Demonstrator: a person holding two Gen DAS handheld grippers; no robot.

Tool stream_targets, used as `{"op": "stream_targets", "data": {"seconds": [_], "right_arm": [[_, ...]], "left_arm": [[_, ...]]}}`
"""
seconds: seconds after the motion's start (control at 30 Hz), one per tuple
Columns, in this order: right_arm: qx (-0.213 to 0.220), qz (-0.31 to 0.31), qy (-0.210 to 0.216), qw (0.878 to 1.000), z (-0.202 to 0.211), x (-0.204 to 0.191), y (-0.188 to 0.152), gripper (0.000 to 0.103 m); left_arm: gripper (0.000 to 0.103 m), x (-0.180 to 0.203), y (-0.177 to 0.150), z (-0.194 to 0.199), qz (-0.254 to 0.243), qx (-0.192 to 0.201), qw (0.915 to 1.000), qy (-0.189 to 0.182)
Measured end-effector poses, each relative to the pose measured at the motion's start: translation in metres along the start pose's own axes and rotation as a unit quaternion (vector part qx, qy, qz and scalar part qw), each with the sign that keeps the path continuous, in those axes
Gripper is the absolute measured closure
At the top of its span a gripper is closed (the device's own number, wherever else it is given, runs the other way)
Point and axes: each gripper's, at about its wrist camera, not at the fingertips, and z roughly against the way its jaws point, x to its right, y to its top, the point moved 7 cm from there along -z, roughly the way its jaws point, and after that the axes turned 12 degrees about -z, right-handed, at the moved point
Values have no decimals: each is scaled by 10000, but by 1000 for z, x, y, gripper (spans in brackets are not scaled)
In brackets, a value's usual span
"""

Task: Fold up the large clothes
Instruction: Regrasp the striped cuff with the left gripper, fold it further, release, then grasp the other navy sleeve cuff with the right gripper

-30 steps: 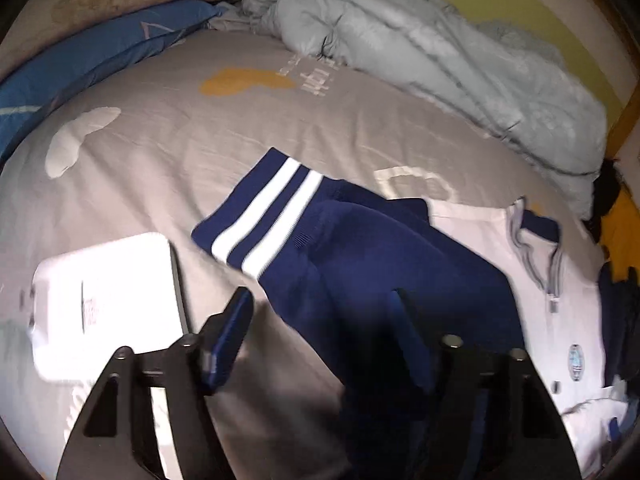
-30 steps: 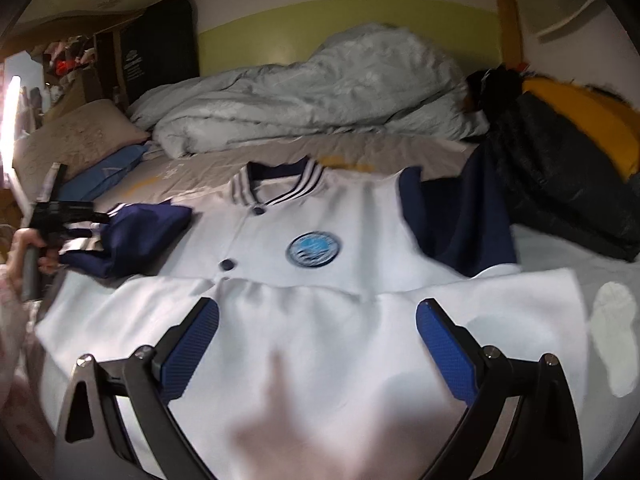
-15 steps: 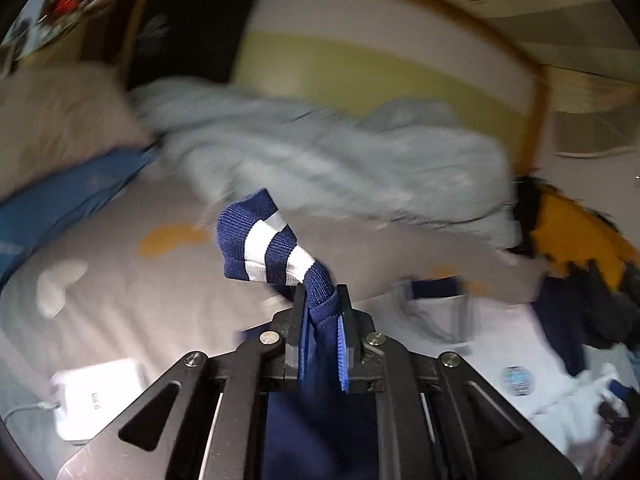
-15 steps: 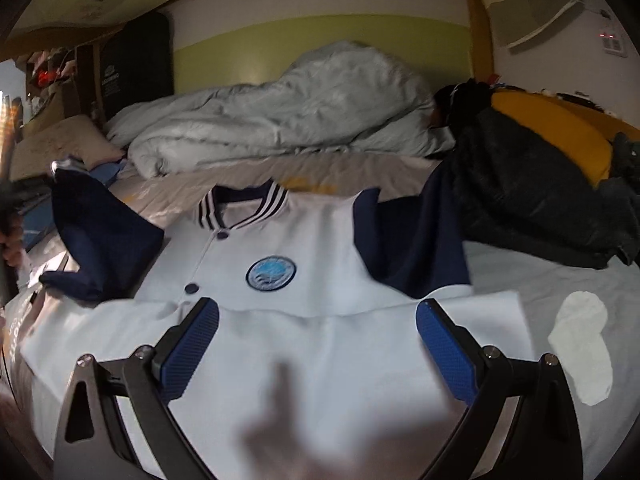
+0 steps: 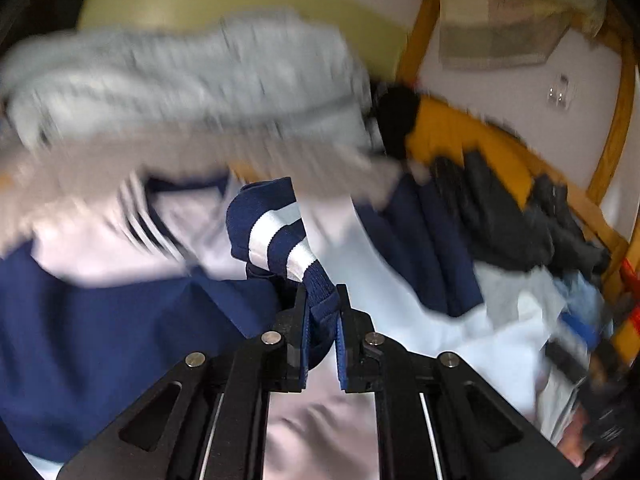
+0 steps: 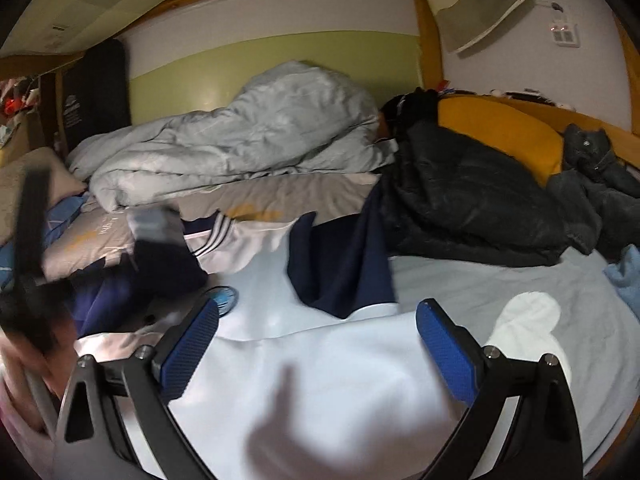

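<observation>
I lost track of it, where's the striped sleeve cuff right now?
In the left wrist view the striped cuff sits center frame, pinched in the left gripper above the white jacket body.

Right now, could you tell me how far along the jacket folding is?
Early. Done: the white jacket lies spread on the bed. In hand: the left claw is shut on the striped navy sleeve cuff, lifted above the jacket body. Left: the other navy sleeve, still out; right claw open, empty.

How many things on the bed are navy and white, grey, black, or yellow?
Navy and white: 1, the varsity jacket, its striped cuff pinched in the left gripper
Grey: 1, the duvet
Black: 1, the puffer coat
Yellow: 1, the cushion
Total: 4
</observation>
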Motion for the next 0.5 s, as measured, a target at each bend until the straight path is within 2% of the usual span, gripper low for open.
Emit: {"op": "stream_targets", "data": {"seconds": [0.07, 0.1, 0.17, 0.23, 0.37, 0.47, 0.5], "right_arm": [[76, 57, -159, 9998, -1, 8, 3, 4], [51, 8, -182, 9998, -3, 12, 4, 4], [-44, -178, -140, 9997, -6, 20, 5, 4], [-177, -373, -67, 9991, -9, 27, 5, 4], [-304, -579, 32, 9979, -9, 31, 3, 4], [-409, -474, 245, 9977, -10, 18, -3, 5], [-463, -444, 348, 9973, -11, 13, -4, 10]], "left_arm": [[92, 15, -19, -15, -106, -338, 9992, -185], [88, 27, -27, -17, -187, -418, 9987, -227], [73, 43, -36, -4, -461, -423, 9973, -389], [49, 49, -42, 18, -717, -339, 9961, -388], [48, 33, -66, 59, -922, -358, 9951, 69], [47, 0, -76, 85, -811, -343, 9949, 498], [45, -12, -76, 91, -760, -318, 9945, 645]]}}
